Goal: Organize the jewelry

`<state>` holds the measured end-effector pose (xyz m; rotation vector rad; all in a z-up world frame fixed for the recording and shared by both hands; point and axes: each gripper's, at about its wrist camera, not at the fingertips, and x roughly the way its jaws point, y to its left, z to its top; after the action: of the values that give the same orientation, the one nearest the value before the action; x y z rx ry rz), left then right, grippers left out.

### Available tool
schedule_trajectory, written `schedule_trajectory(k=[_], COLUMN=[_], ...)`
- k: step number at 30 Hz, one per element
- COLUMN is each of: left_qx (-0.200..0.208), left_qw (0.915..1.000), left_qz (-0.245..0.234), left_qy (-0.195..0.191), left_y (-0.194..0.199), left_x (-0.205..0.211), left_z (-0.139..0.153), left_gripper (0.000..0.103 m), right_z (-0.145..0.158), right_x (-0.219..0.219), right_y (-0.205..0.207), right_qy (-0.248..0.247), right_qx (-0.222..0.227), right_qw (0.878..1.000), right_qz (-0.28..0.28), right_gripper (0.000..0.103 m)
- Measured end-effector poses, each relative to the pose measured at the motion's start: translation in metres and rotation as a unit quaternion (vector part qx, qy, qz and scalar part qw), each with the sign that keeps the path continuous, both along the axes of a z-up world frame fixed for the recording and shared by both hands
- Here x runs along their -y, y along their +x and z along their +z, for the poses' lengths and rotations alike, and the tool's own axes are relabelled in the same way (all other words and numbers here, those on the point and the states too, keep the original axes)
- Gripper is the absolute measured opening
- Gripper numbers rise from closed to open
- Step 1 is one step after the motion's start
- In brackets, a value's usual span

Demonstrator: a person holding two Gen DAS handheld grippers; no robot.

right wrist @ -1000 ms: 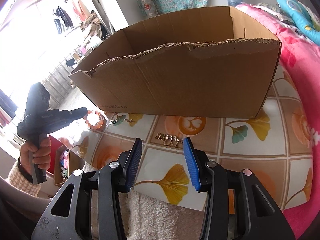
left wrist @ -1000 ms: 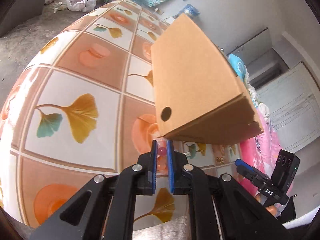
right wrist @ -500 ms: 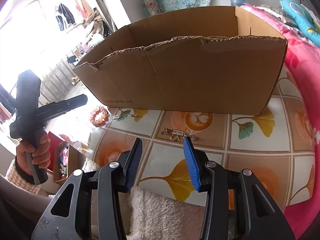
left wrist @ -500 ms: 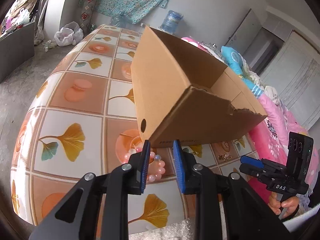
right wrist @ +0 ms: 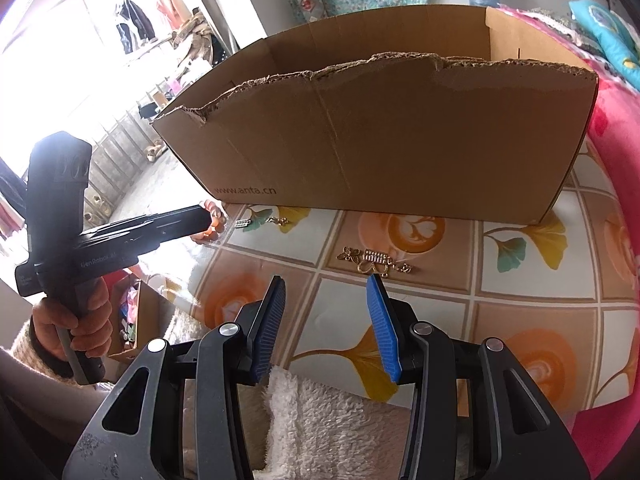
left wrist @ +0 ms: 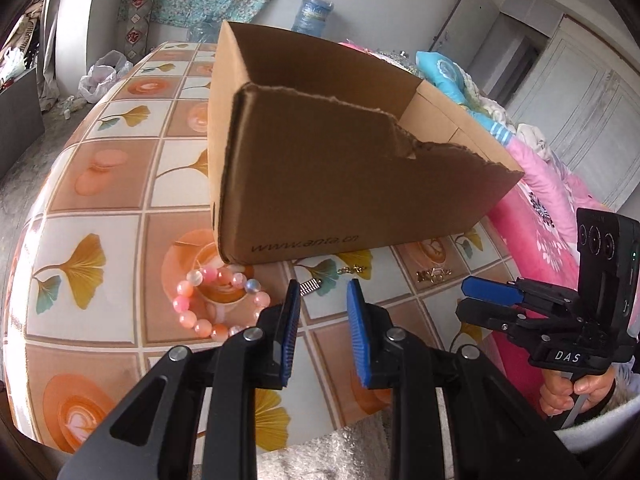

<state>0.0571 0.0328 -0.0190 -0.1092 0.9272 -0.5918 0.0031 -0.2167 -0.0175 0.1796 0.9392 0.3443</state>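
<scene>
A pink and orange bead bracelet (left wrist: 218,304) lies on the tiled tablecloth at the near left corner of the open cardboard box (left wrist: 340,180). My left gripper (left wrist: 323,284) hovers open just right of it, nothing between its blue pads. A small silver clip (left wrist: 310,287) and a thin gold chain (left wrist: 352,269) lie beyond its tips. In the right wrist view my right gripper (right wrist: 326,280) stands open and empty, short of a cluster of gold ornaments (right wrist: 376,260) in front of the box (right wrist: 380,140). The left gripper (right wrist: 206,218) partly hides the bracelet there.
The box fills the middle of the table (left wrist: 100,168); its torn front wall is low. A fluffy white cloth (right wrist: 312,420) lies at the near table edge. Pink bedding (left wrist: 552,216) borders the right side. A hand (right wrist: 80,320) holds the left gripper's handle.
The left gripper was shut on a bracelet bead at the box's foot; it let go, pulled back and rolled level. The bracelet now lies on the table. The right gripper held still.
</scene>
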Motion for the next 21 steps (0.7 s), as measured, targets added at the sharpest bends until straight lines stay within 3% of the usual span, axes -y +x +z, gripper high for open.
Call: schedule_trajectory(k=[17,21], left_qx=[-0.007,-0.009], left_qw=[0.9995,0.9995], left_qz=[-0.011,-0.012], left_qy=[0.027,0.029], left_y=[-0.003,-0.003], left_x=[0.017,0.018], left_z=[-0.007,-0.009], left_gripper=[0.023,0.023], right_z=[-0.015,-0.015], right_x=[0.001,0.002], right_y=[0.005,0.005], right_qy=[0.007,0.011], right_qx=[-0.023,-0.023], right_qw=[1.0,1.0], right_qz=[0.0,-0.001], right_gripper=[0.042,0.046])
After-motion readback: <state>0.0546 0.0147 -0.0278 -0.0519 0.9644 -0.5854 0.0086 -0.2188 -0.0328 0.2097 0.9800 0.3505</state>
